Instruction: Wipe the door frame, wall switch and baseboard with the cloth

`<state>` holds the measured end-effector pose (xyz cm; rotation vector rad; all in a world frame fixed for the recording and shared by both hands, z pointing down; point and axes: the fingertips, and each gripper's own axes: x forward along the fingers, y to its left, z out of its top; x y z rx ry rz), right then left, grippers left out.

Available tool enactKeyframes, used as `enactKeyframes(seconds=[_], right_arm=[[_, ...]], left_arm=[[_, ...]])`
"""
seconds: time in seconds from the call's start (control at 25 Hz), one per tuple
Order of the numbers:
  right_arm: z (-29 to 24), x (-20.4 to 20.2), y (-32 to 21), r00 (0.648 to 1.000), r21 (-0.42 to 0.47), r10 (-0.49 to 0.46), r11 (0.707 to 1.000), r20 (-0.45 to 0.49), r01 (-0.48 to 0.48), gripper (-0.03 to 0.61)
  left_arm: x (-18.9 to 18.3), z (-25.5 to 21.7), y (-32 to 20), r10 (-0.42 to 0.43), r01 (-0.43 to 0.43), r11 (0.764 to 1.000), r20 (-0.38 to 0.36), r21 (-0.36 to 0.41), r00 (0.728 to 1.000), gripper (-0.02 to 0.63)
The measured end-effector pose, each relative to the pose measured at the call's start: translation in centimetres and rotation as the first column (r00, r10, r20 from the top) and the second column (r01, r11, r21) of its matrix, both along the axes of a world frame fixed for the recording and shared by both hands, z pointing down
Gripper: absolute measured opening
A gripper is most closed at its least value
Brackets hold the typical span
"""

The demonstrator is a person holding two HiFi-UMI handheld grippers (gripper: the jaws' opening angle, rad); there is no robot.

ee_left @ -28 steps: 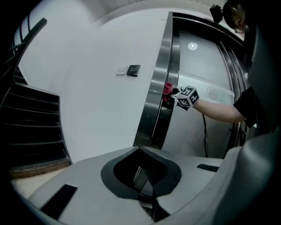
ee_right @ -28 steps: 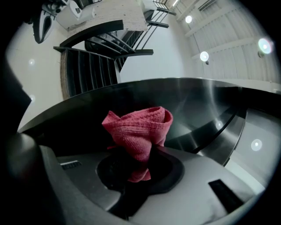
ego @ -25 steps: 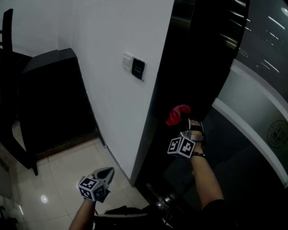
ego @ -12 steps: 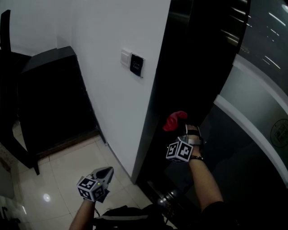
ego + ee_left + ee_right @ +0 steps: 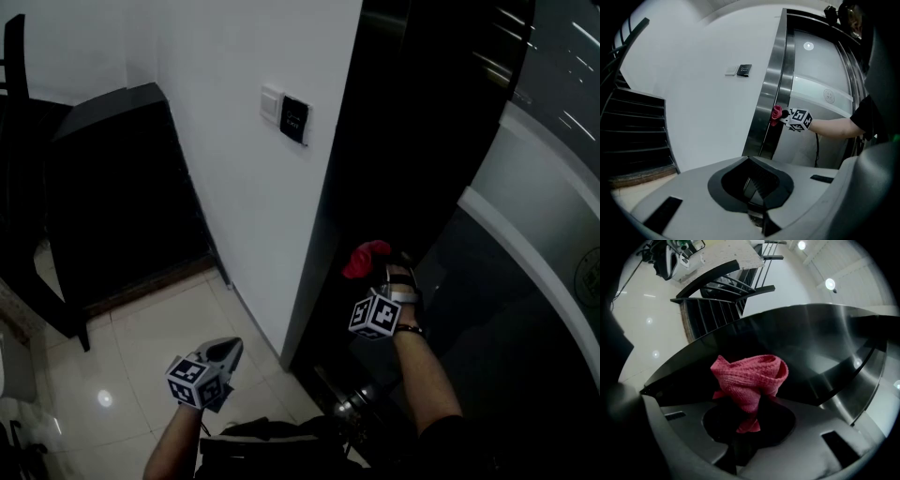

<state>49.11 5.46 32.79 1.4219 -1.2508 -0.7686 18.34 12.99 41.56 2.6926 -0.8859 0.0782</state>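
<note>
Cloth (image 5: 749, 378) weave, right gripper view only

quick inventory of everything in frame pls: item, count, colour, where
cloth: 1, red, bunched, at the door frame
door frame: 1, dark polished metal, right of the wall
white switch plate: 1, white, on the wall
black switch panel: 1, black, beside the white plate
wall: 1, white, centre
stairs: 1 flight, black, far left
floor tiles: several, beige, glossy, lower left
left gripper: 1, grey, shut, empty, above the floor
right gripper: 1, shut on cloth
</note>
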Motion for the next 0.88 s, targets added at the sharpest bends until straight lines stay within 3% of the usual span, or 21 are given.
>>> enactKeyframes(seconds=[0.36,0.88], right_arm=[[4.3,0.6,-0.3,0.998,-0.041,0.021,0.999,0.059,-0.019,0.06],[11.5,0.3,0.0,0.991,-0.172,0.058,0.984,0.121,-0.037,0.061]], left_arm=[[-0.1,1.5,-0.3,-0.004,0.005,0.999,0.009,-0.032,1.0,-0.008],[-2.2,2.8,-0.8,-0.055,0.057,0.997,0.04,-0.05,0.998,-0.008]])
